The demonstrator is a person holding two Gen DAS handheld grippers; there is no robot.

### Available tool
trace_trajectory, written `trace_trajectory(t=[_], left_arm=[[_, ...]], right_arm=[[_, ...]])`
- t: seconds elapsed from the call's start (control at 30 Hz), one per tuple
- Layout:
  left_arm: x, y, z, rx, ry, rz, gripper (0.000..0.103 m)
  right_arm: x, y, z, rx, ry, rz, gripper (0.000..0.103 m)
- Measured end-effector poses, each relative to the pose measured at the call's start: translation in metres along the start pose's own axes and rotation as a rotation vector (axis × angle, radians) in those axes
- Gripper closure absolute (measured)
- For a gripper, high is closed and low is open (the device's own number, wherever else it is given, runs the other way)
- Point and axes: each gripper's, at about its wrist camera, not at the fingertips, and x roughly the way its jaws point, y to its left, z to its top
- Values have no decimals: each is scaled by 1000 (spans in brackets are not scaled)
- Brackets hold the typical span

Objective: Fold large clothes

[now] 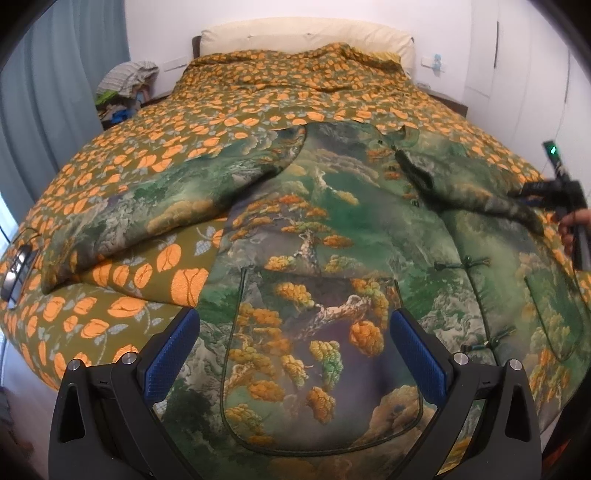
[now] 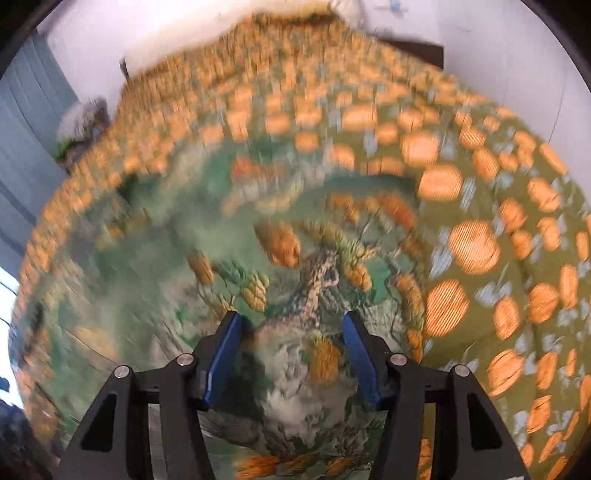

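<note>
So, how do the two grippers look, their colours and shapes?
Both the left gripper and the right gripper have black angular frames with triangular cut-outs, silver round pins, and blue textured finger pads.

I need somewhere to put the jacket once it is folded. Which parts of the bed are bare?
The far stretch of the orange-flowered bedspread, between the jacket's collar and the cream headboard, is bare. So is the near left patch under the folded sleeve. The middle is all jacket, and the right edge holds the right gripper.
</note>
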Motion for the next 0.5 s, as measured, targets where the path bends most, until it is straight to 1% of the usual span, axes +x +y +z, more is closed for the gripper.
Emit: trace_trajectory(t=[0.03, 0.13, 0.2, 0.27, 0.33, 0.4, 0.43, 0.5], left_arm=[[1, 0, -1, 1, 2, 4, 0], [4, 2, 0, -2, 14, 4, 1], [6, 3, 0, -8, 17, 1, 1], [7, 3, 0, -10, 18, -5, 0], [10, 3, 1, -9, 23, -6, 1], [12, 2, 1, -7, 30, -2, 1], [13, 2, 1, -6, 32, 1, 0], [12, 3, 0, -6, 33, 7, 0]], right_arm=[[6, 1, -3, -18, 1, -12, 45], [10, 3, -1, -10, 0, -18, 45], [3, 6, 12, -25, 21, -20, 45], [-9, 6, 30, -25, -10, -12, 45], [-15, 2, 46, -13, -37, -25, 45], [-6, 1, 69, -3, -42, -50, 45], [3, -2, 79, 1, -27, -55, 45], [32, -6, 91, 13, 41, -75, 45]])
